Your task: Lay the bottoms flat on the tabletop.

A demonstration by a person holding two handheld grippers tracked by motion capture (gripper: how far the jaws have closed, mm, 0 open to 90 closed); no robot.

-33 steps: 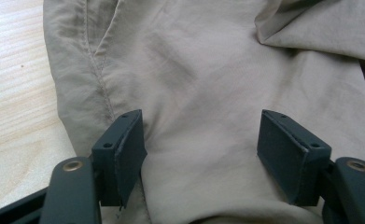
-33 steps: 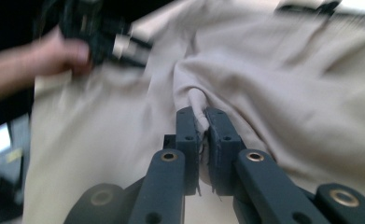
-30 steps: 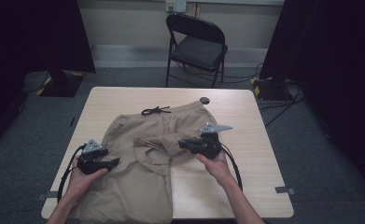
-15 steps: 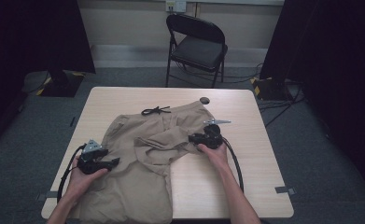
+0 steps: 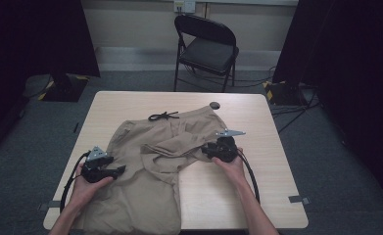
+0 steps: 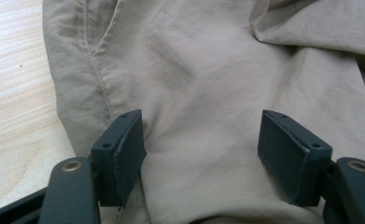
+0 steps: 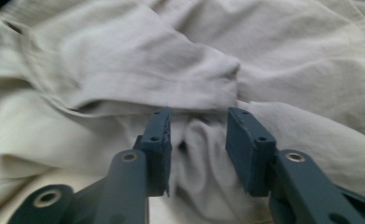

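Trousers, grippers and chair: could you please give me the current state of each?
Trousers: spread on the table, one leg folded and bunched.
Drawstring: tied.
Left gripper: open over flat fabric.
Right gripper: open, jaws straddling a fabric bunch.
Folding chair: unfolded, unoccupied.

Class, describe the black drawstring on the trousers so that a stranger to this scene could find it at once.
Start at the light wooden table and find the beige trousers spread across it. Follow them to the waistband at the far end, nearest the folding chair. There lies the drawstring, a thin knotted black cord, the only dark thing on the pale cloth.
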